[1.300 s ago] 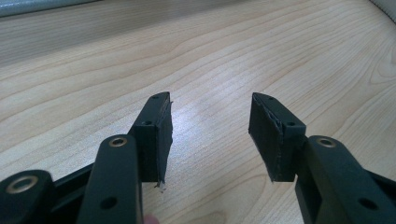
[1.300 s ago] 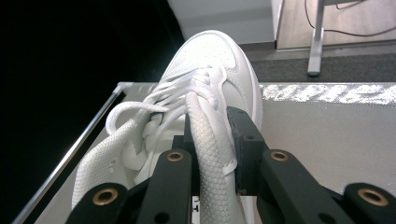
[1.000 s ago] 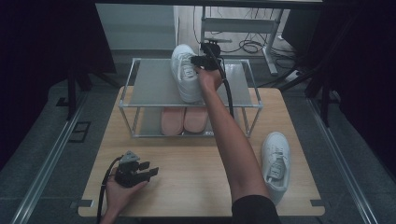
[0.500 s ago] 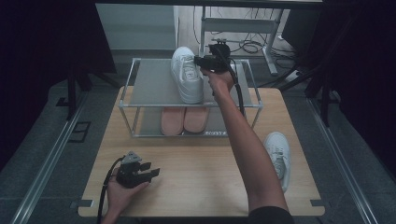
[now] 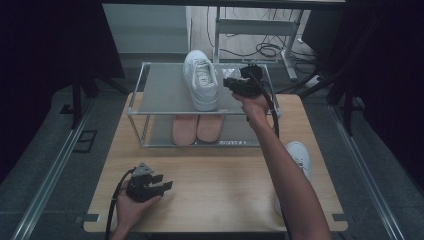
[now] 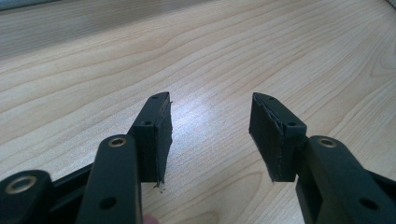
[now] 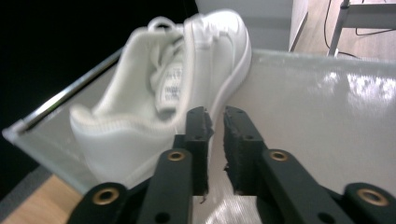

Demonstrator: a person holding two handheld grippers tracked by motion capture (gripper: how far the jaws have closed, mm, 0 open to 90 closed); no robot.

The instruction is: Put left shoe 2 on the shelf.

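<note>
A white sneaker (image 5: 201,80) stands on the glass top shelf (image 5: 160,90) of a metal-framed rack, toe toward the far side. My right gripper (image 5: 227,83) hovers over that shelf just right of the sneaker, apart from it. In the right gripper view its jaws (image 7: 215,114) stand nearly together with nothing between them, and the sneaker (image 7: 159,93) lies just to their left. A second white sneaker (image 5: 299,154) lies on the table at the right, partly behind the forearm. My left gripper (image 5: 166,186) rests open on the wooden table (image 6: 210,100) at the front left, holding nothing.
A pair of pink shoes (image 5: 197,127) sits on the rack's lower shelf. The rack takes up the far half of the wooden table (image 5: 215,175). Cables and a desk frame (image 5: 260,30) stand on the floor beyond.
My right gripper has drawn off to the right from the sneaker on the top shelf, which stays put. The forearm swung right with it. The left gripper has not moved.
</note>
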